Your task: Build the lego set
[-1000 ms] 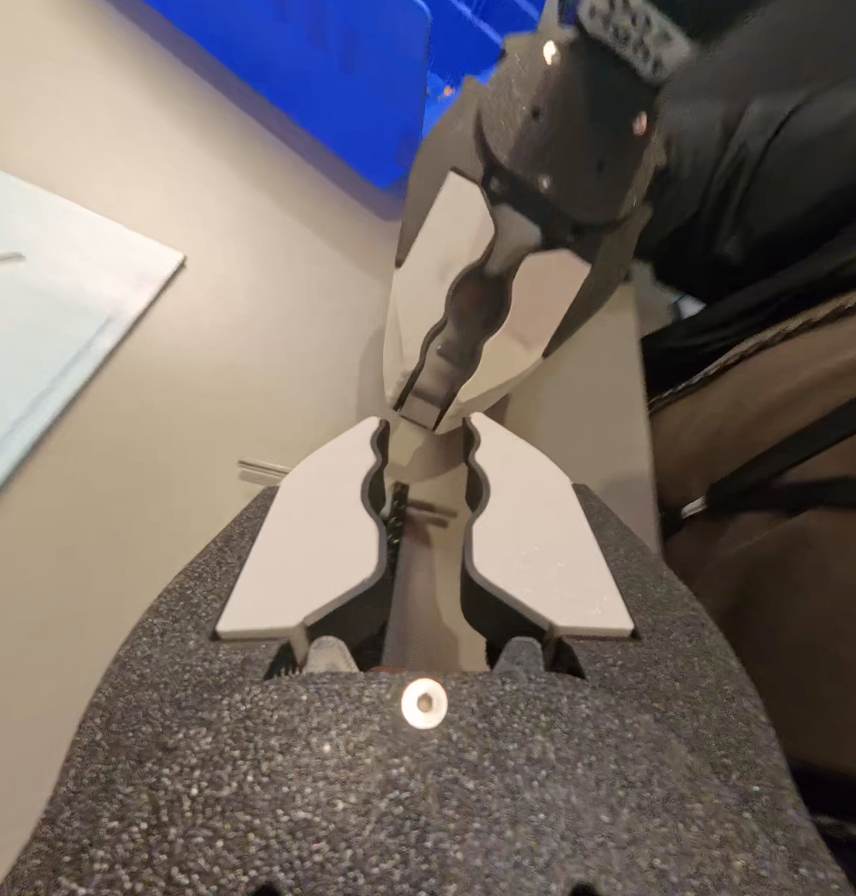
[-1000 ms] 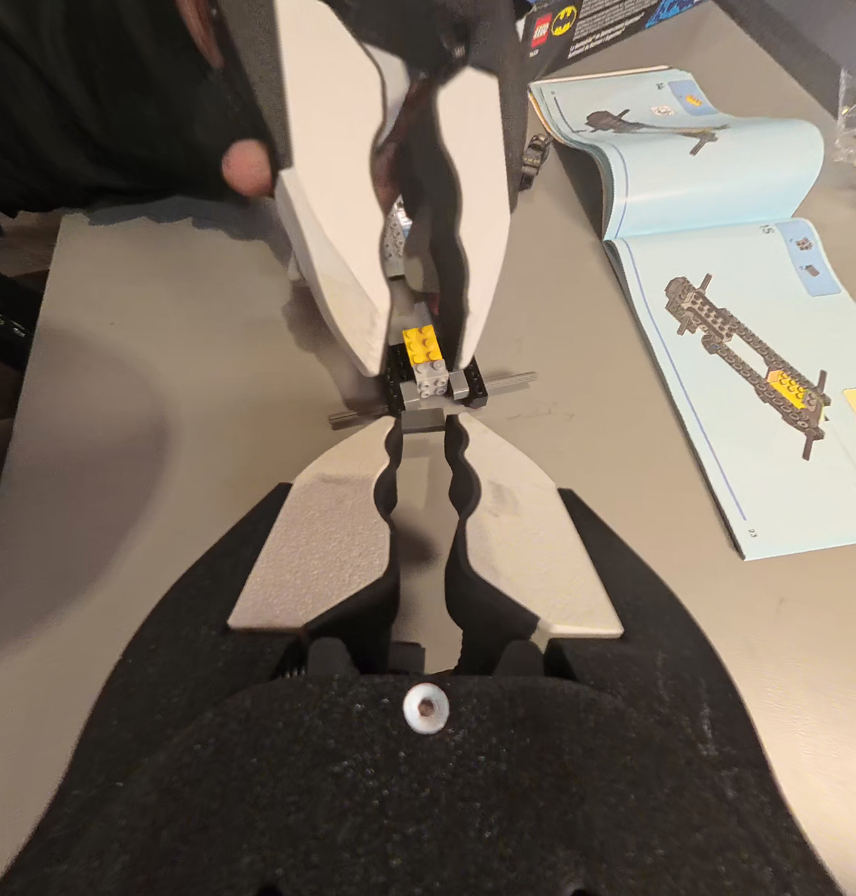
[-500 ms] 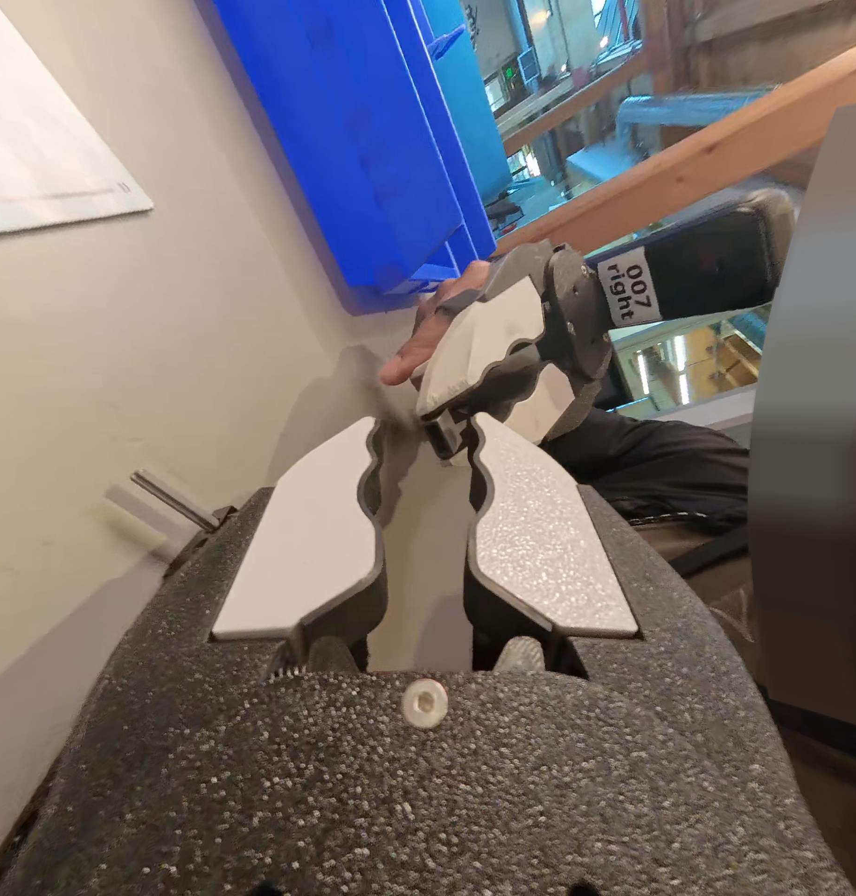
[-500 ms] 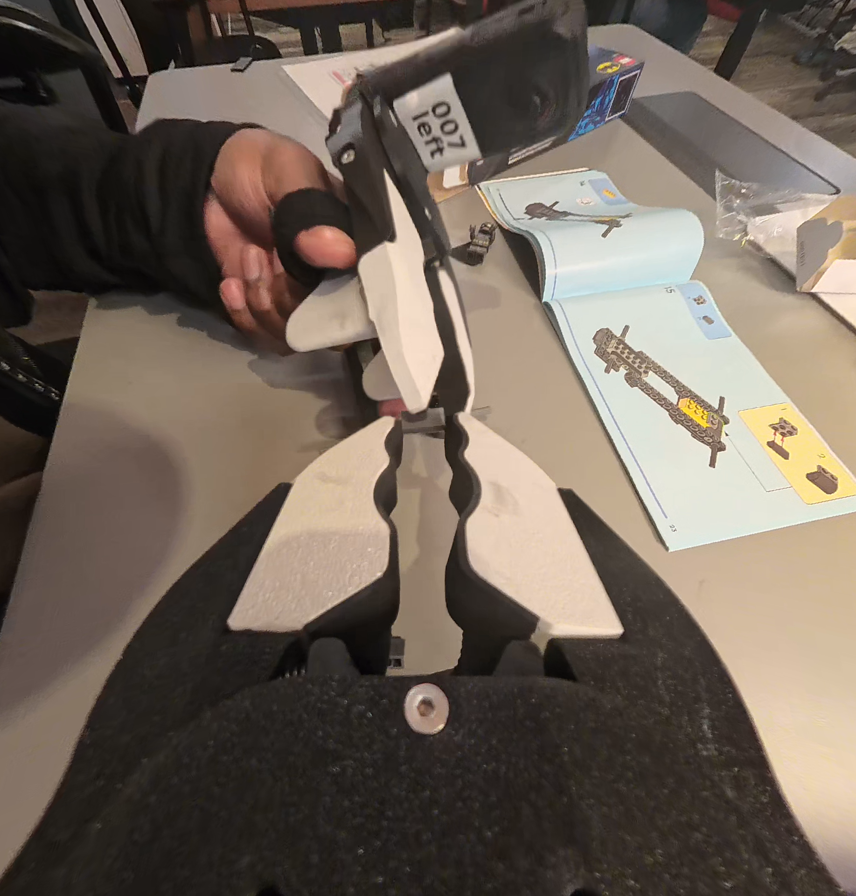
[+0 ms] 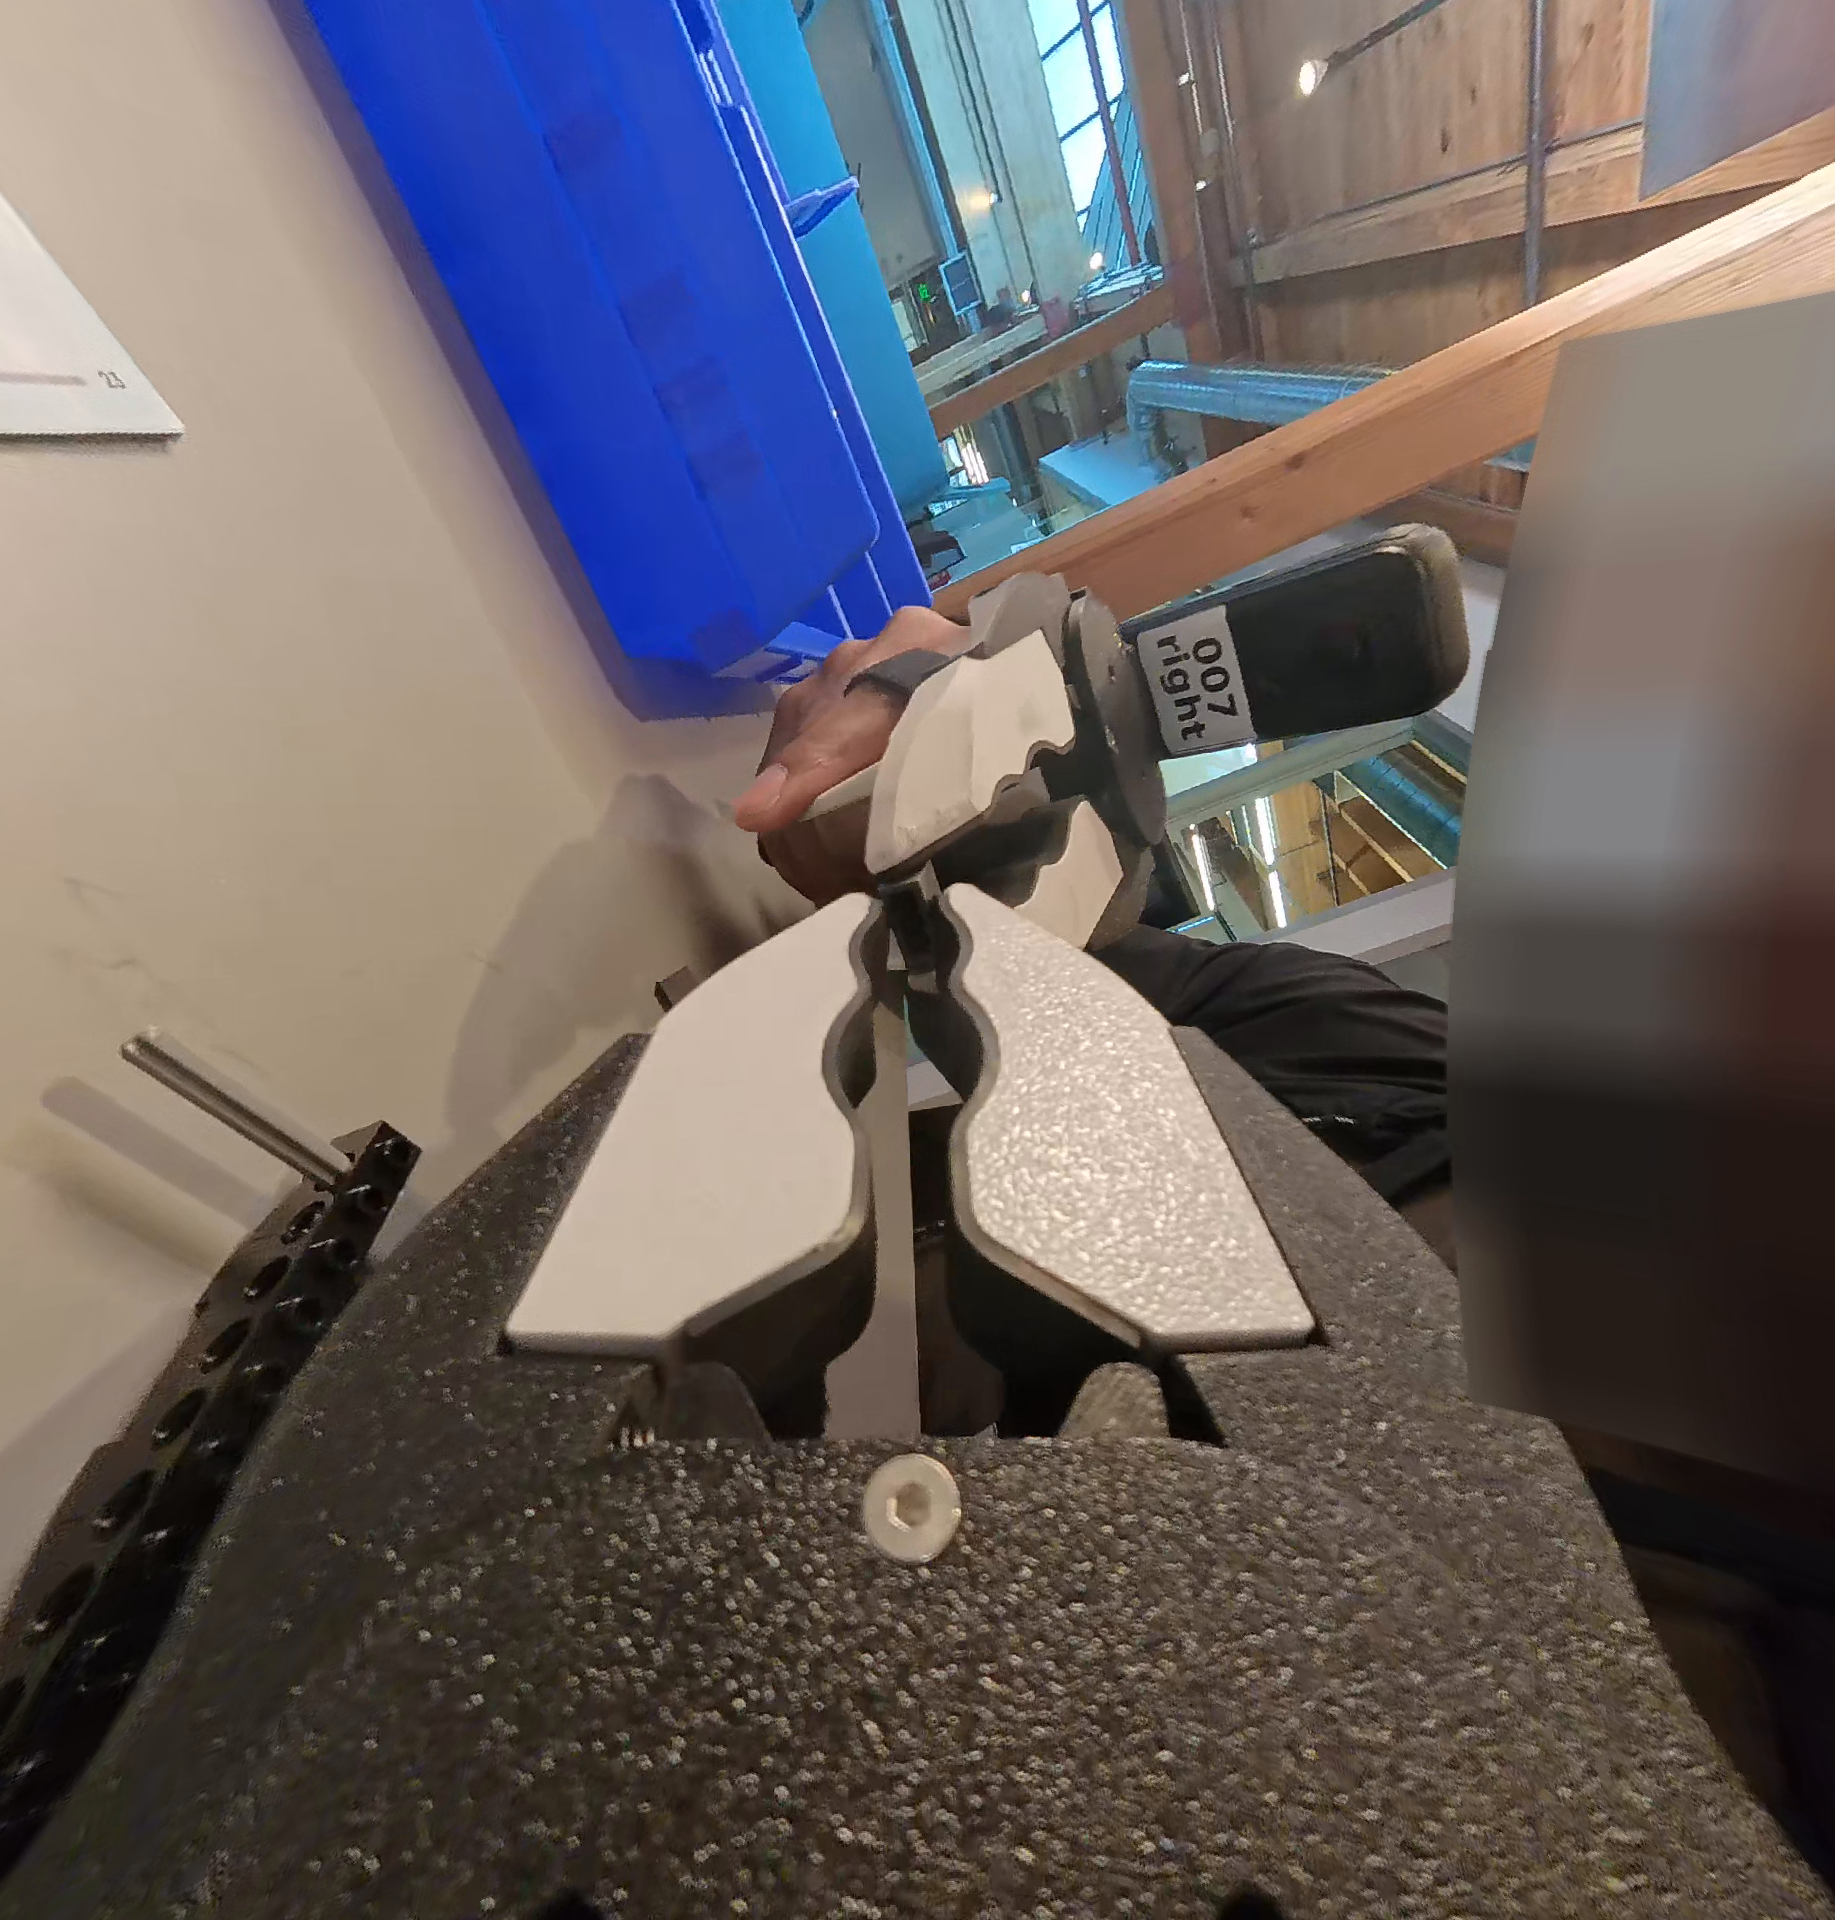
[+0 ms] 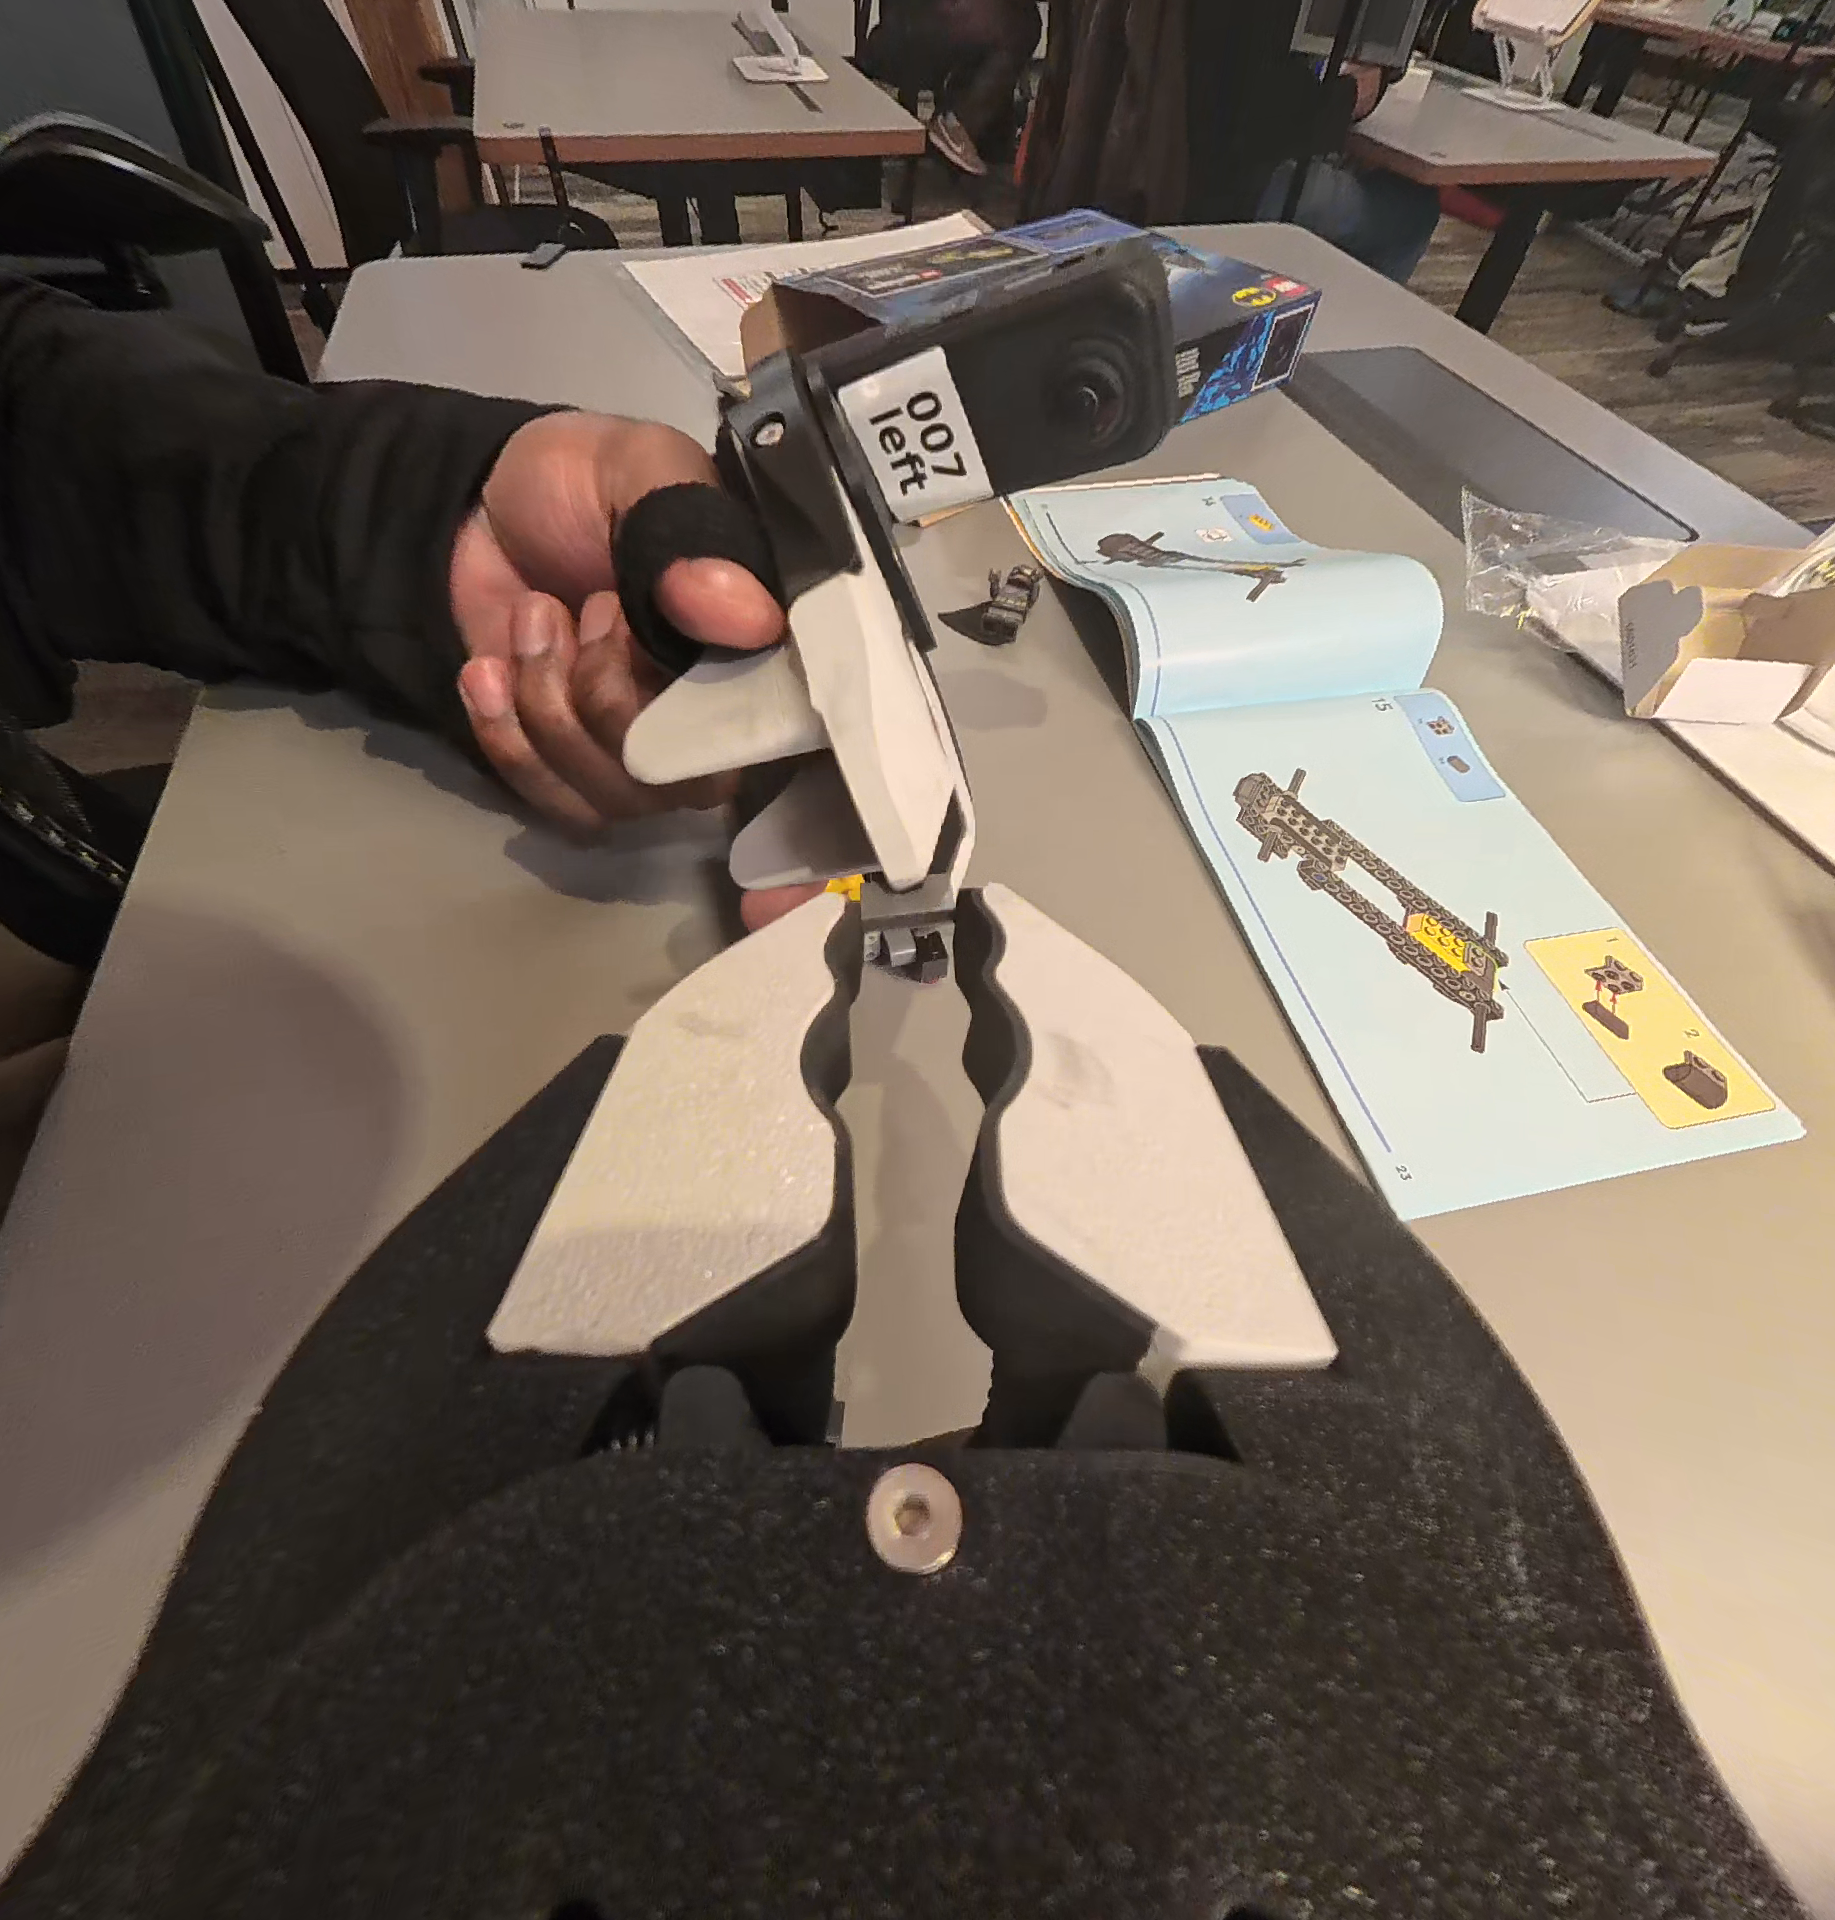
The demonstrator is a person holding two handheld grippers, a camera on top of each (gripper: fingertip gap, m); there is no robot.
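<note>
My right gripper (image 6: 908, 906) is shut on a small grey brick piece (image 6: 900, 920) at the end of a brick model, just above the grey table (image 6: 373, 935). A bit of yellow brick (image 6: 842, 885) shows behind it. My left gripper (image 6: 918, 881) comes down from above and its fingertips pinch the top of that same grey piece. In the left wrist view my left gripper (image 5: 908, 916) is shut on a thin dark part, tip to tip with the right gripper (image 5: 897, 871). A black holed beam (image 5: 269, 1278) with a grey axle (image 5: 227, 1101) runs beside my left gripper's body.
An open light-blue instruction booklet (image 6: 1412, 883) lies to the right. Behind it are a dark toy box (image 6: 1235, 322), a small dark figure (image 6: 1012, 597), a plastic bag (image 6: 1547, 561) and a small open carton (image 6: 1723, 644). A blue bin (image 5: 632, 312) stands on the table. Less than 4 cm separates the two grippers' tips.
My left gripper lifted off the model, tilted upright, then its wide-open jaws came together on the piece at the right gripper's tips. My right gripper kept its hold.
</note>
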